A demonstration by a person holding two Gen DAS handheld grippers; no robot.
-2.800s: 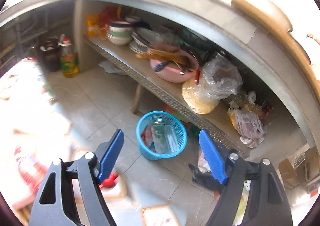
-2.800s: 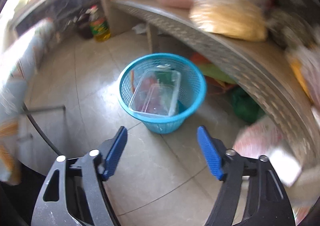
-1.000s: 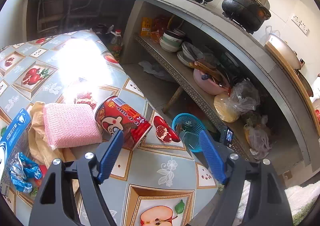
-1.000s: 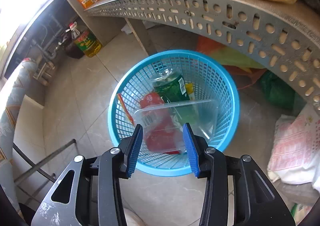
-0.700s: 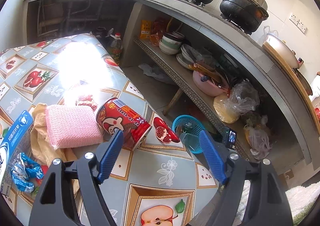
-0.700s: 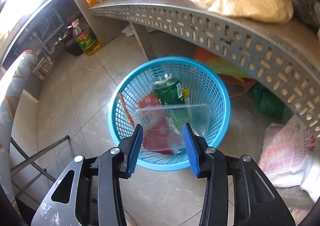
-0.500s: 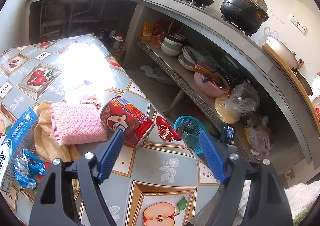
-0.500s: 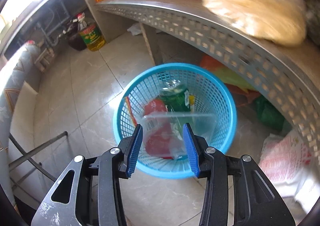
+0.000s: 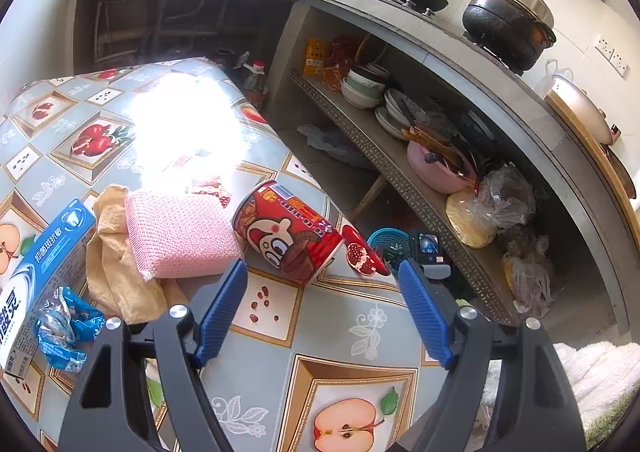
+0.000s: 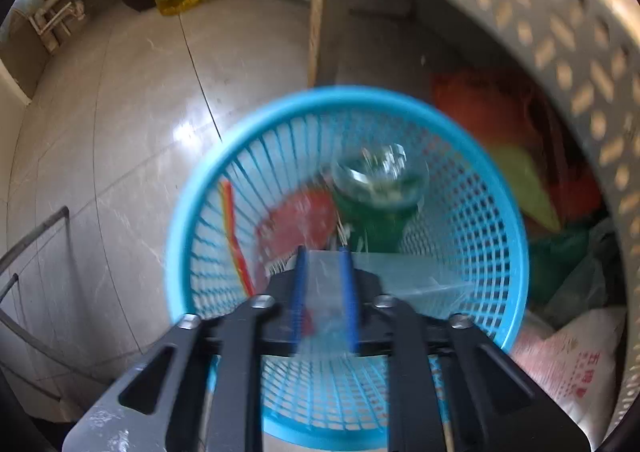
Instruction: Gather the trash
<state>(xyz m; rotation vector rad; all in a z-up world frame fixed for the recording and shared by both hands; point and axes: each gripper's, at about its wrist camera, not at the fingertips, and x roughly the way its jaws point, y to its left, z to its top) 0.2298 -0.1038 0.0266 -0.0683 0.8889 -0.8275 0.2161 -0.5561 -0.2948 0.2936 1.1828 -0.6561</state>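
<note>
Several bits of trash lie in the round blue plastic mesh basket (image 10: 500,236) on the tiled floor: a clear plastic tray (image 10: 404,272), a green bottle (image 10: 376,212). Your right gripper (image 10: 323,252) is nearly closed over the tray, blurred. Your left gripper (image 9: 322,308) gapes wide, empty, above the fruit-patterned tablecloth (image 9: 340,336), near a red printed can (image 9: 286,232).

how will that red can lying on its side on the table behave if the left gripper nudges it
The red can lies on its side, so it would probably roll. It is near the table edge and might drop off. Its smooth round wall may slip between the left gripper pads.
</note>
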